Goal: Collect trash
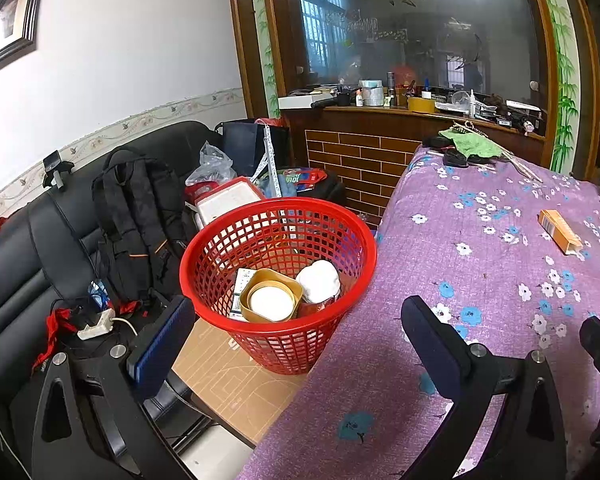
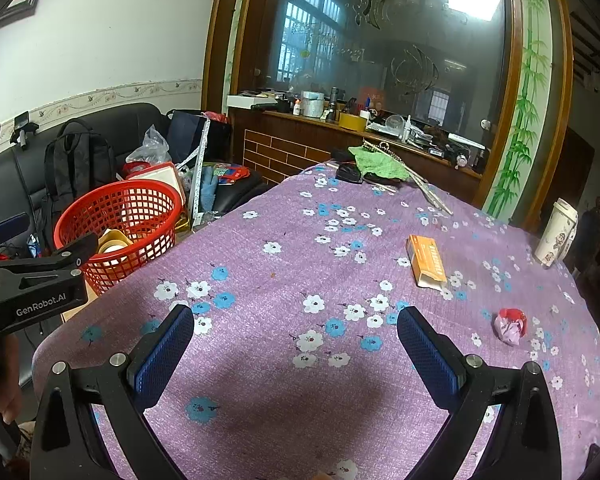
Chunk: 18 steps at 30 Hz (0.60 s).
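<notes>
Right wrist view, L to R: your left gripper, fingers spread, empty, beside red basket; your right gripper, fingers spread, empty, over bench; orange box centre-right; crumpled wrapper lower right.

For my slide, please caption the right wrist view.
Open right gripper above floral tablecloth; orange box ahead.

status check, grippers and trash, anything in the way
Left gripper and right gripper open, empty. Orange box and crumpled wrapper on table; red basket part full. Path unobstructed.
</notes>
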Available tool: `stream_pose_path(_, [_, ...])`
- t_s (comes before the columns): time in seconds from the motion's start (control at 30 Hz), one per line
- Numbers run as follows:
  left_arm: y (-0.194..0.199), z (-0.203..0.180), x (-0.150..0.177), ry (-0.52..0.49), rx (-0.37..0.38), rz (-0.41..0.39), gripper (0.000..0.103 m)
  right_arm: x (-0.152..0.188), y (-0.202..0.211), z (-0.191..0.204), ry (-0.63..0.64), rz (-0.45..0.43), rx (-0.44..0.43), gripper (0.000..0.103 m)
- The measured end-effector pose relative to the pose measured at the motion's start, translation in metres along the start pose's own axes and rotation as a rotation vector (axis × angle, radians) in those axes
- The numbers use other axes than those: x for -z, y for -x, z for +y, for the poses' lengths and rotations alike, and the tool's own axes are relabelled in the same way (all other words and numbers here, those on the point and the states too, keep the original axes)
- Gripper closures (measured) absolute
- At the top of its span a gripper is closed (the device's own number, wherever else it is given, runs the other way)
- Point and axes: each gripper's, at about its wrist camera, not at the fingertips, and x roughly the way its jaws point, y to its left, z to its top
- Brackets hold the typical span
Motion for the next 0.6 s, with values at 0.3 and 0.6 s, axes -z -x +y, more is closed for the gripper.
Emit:
stream_pose_path(0.3, [0.0000, -0.0002, -0.0009, 0.001, 0.003, 0.001, 0.001, -0.0001, -0.0007, -0.0012, -0.003, 0.001, -0.001, 0.000])
stream_pose_path(0.6, [-0.0002, -0.0003, -0.0004, -0.003, 0.001, 0.003, 0.001, 0.0024, -0.0012, -0.0019, -0.006, 0.003, 0.000, 0.000])
